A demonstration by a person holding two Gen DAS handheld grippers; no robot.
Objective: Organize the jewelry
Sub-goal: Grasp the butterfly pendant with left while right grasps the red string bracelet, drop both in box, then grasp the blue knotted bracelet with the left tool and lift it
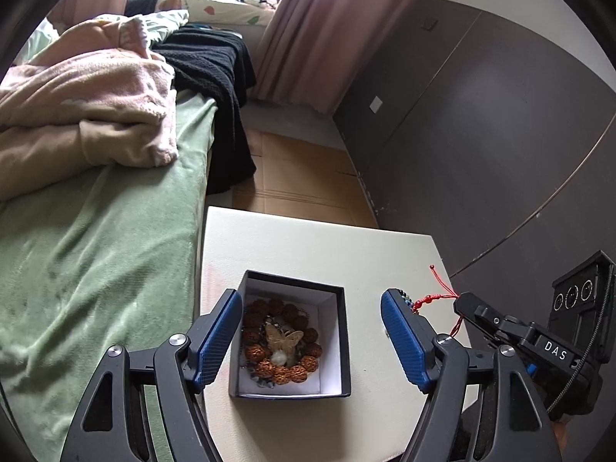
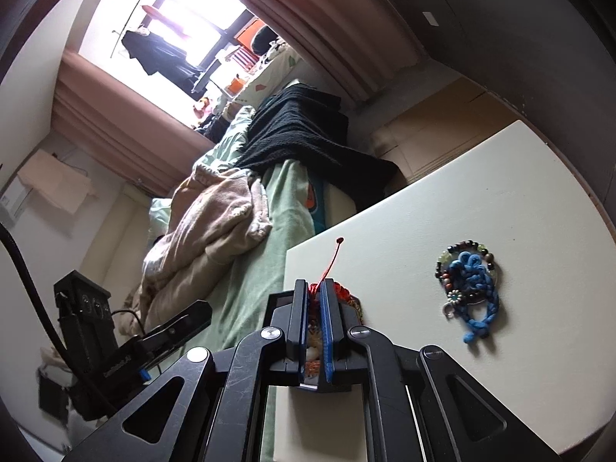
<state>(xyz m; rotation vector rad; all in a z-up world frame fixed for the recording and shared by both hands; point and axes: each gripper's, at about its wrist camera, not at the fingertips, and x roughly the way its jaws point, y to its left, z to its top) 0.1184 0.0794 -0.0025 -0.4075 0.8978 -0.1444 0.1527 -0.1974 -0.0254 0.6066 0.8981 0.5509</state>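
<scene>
An open black jewelry box (image 1: 289, 337) with white lining stands on the white table (image 1: 308, 246). It holds a brown bead bracelet (image 1: 281, 340) and a gold butterfly piece (image 1: 283, 340). My left gripper (image 1: 310, 338) is open, its fingers on either side of the box, above it. My right gripper (image 2: 315, 288) is shut on a red cord bracelet (image 2: 327, 265), held above the table; the cord also shows in the left wrist view (image 1: 439, 292), right of the box. A blue knotted cord piece with a dark bead bracelet (image 2: 467, 285) lies on the table to the right.
A bed with a green sheet (image 1: 96, 250), a pink blanket (image 1: 88, 104) and a black blanket (image 1: 215, 77) lies left of the table. A dark wall panel (image 1: 481, 115) stands to the right. Cardboard (image 1: 300, 177) covers the floor beyond the table.
</scene>
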